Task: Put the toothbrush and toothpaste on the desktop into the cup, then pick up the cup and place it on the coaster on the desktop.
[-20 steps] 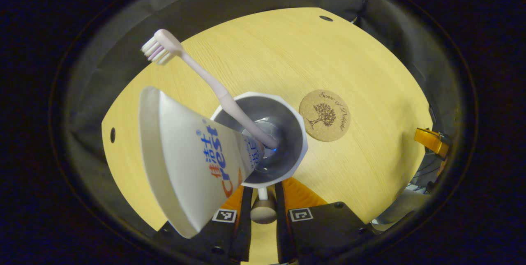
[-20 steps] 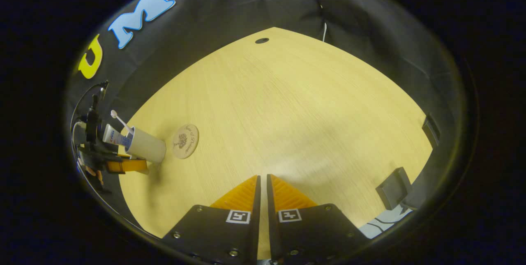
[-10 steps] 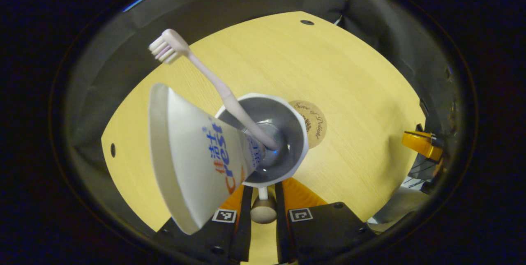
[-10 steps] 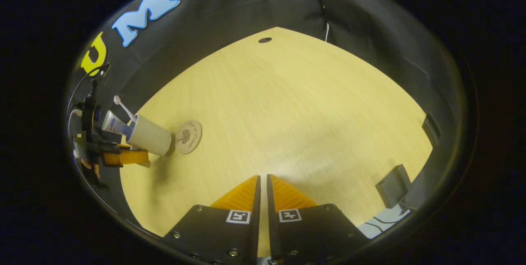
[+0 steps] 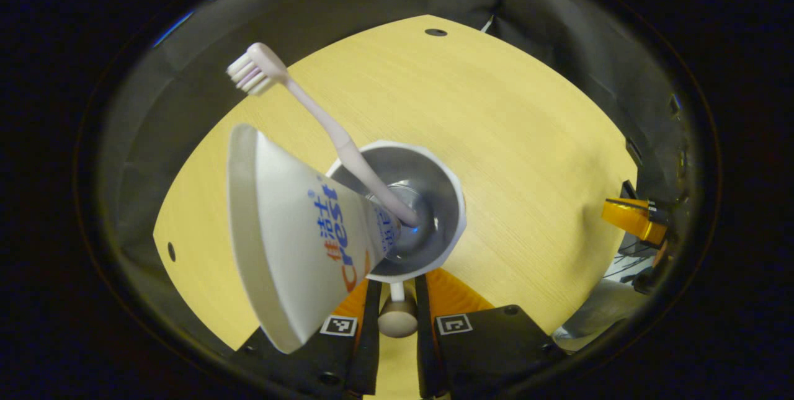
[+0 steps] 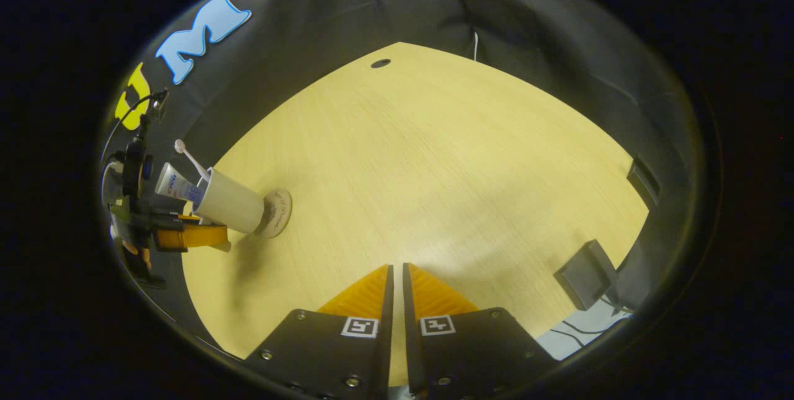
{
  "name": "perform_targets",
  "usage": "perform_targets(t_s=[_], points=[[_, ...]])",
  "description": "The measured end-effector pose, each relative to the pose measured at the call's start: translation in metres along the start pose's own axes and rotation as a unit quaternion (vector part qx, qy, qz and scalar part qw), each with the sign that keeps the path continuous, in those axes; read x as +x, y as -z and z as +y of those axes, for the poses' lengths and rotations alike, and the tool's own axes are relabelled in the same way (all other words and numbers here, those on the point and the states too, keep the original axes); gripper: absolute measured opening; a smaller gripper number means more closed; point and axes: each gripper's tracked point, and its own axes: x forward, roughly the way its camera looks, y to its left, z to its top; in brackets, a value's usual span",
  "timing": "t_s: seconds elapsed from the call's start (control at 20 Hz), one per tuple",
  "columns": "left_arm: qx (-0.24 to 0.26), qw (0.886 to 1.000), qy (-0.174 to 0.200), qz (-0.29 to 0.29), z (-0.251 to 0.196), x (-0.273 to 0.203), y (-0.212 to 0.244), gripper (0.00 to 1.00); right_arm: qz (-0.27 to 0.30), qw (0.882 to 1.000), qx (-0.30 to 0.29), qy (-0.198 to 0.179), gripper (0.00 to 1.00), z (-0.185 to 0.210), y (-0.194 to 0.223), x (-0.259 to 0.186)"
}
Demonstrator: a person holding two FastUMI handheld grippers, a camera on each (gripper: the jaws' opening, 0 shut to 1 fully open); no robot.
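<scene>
Jaws of left gripper (image 5: 397,301) pinching cup (image 5: 397,214) by its handle, both fingers against it. Toothpaste (image 5: 291,239) leaning out over cup's left rim, toothbrush (image 5: 322,121) slanting up-left, bristles at top. Bare desktop (image 5: 527,139) beyond. In right gripper view: left gripper (image 6: 186,235) at far left, cup (image 6: 232,201) tilted over coaster (image 6: 277,213), possibly touching its near edge; hard to tell at this distance. Right gripper (image 6: 397,288) low at centre, jaws pressed together, nothing between them, above desktop.
</scene>
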Motion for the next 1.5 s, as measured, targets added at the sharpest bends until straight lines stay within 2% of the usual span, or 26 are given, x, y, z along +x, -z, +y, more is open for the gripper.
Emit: perform_targets(t_s=[0.4, 1.05, 1.5], points=[[0.01, 1.0, 0.008, 0.011, 0.0, -0.004, 0.005, 0.33, 0.006, 1.0, 0.023, 0.007, 0.11, -0.017, 0.005, 0.001], [0.016, 1.0, -0.006, 0.019, -0.002, -0.001, 0.004, 0.31, 0.02, 0.999, 0.042, 0.01, 0.11, -0.028, 0.017, 0.001], [0.003, 1.0, -0.013, 0.01, 0.0, 0.0, 0.014, 0.39, 0.026, 0.999, 0.041, 0.003, 0.11, -0.025, 0.023, 0.002]])
